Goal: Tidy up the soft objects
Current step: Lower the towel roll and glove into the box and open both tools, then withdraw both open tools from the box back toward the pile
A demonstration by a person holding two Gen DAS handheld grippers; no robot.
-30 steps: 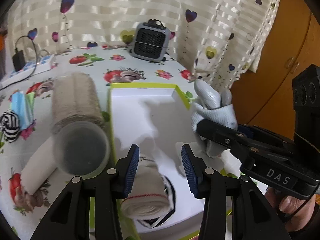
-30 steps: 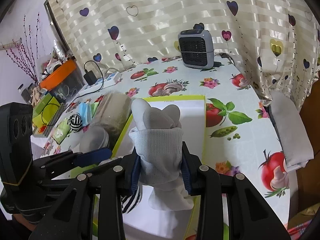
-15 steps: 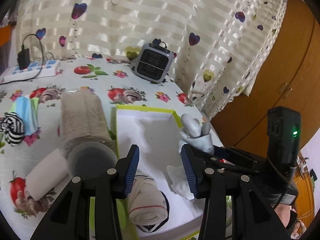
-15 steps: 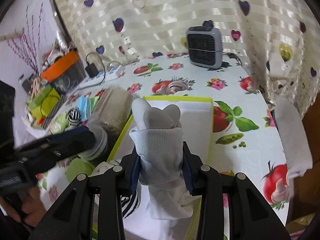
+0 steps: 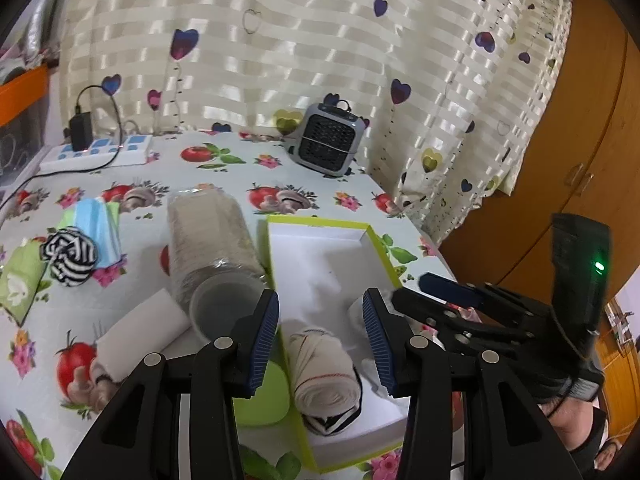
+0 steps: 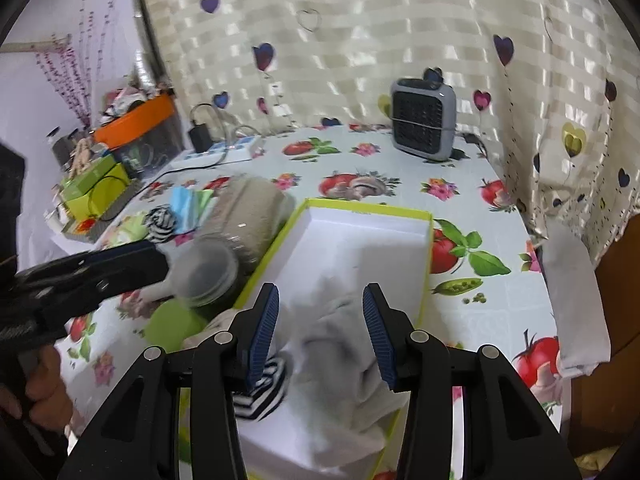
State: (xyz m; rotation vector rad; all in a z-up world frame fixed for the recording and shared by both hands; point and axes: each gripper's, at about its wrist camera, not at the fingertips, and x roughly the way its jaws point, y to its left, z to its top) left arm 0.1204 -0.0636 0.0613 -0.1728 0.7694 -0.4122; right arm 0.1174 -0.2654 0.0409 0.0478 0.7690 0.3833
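A white box with a lime-green rim (image 5: pixel 276 240) (image 6: pixel 368 209) lies on the fruit-print table. A rolled beige and striped sock (image 5: pixel 324 368) (image 6: pixel 264 396) lies at its near end. A grey sock (image 6: pixel 340 340) lies loose in the box below my right gripper (image 6: pixel 320 332), which is open and empty just above it. In the left wrist view only a bit of the grey sock (image 5: pixel 358 312) shows. My left gripper (image 5: pixel 320 332) is open and empty, above the box's near end. A striped sock ball (image 5: pixel 70 256) (image 6: pixel 160 224) lies on the table at the left.
A clear jar (image 5: pixel 212 248) lies on its side against the box's left edge, with a white roll (image 5: pixel 140 328) beside it. Face masks (image 5: pixel 96 224), a green packet (image 5: pixel 20 284), a power strip (image 5: pixel 96 152), a small grey heater (image 5: pixel 328 144) and a folded white cloth (image 6: pixel 576 296) are also on the table.
My right gripper has opened and let go of the grey sock, which has dropped into the box. My left gripper has drawn back a little and stays open.
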